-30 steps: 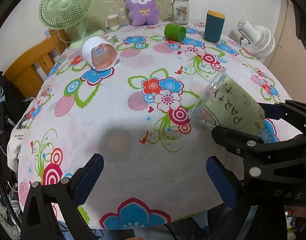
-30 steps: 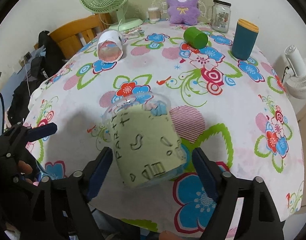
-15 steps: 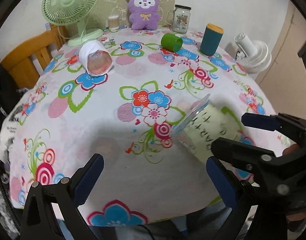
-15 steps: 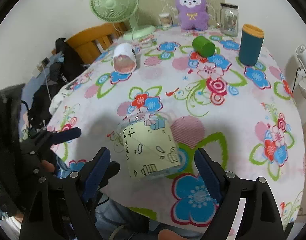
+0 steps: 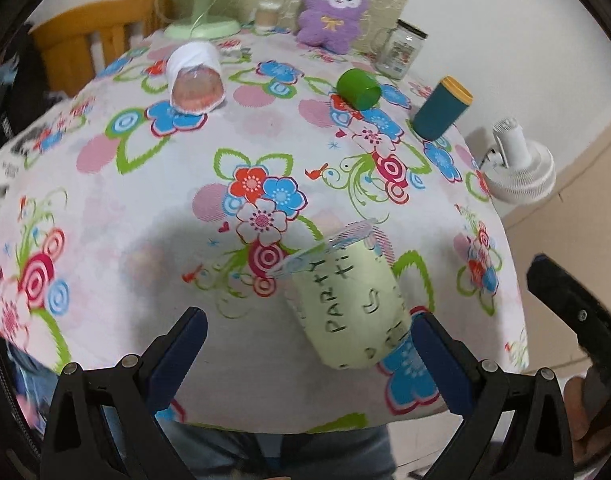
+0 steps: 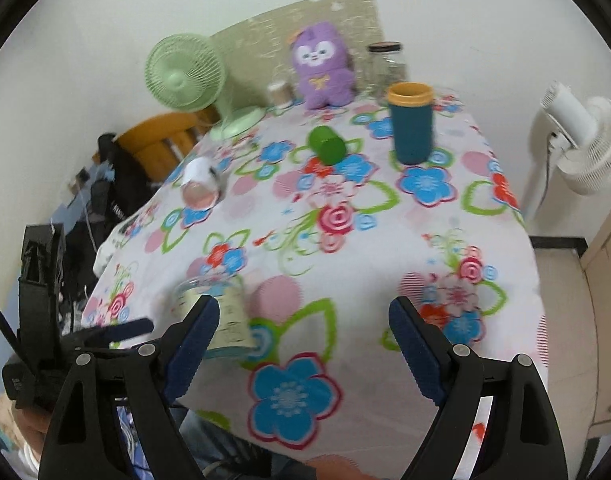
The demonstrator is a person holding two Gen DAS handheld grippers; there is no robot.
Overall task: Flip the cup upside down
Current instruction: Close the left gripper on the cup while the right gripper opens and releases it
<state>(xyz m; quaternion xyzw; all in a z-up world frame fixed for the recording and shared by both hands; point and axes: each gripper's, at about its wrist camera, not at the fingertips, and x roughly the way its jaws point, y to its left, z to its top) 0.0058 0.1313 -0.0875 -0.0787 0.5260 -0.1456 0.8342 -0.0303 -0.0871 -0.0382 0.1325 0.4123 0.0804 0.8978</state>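
Observation:
A clear cup with a pale green "PARTY" label (image 5: 347, 304) lies on its side near the table's front edge, its open rim pointing up and left. My left gripper (image 5: 305, 354) is open, and the cup's base lies just inside its right finger. The cup also shows in the right wrist view (image 6: 225, 312), partly behind the left finger of my right gripper (image 6: 305, 344). That gripper is open and empty, to the right of the cup. It appears at the right edge of the left wrist view (image 5: 573, 320).
On the floral tablecloth (image 5: 145, 216) lie a white cup (image 5: 195, 80) and a green cup (image 5: 357, 88), both on their sides. A teal tumbler (image 5: 441, 110) stands upright. A jar (image 5: 401, 48), purple plush (image 5: 331, 10) and green fan (image 6: 185, 76) stand at the back. A white fan (image 5: 521, 168) is off the right edge.
My right gripper has let go of the cup and pulled back to the right. The cup now lies on the table. My left gripper has shifted right, toward the cup.

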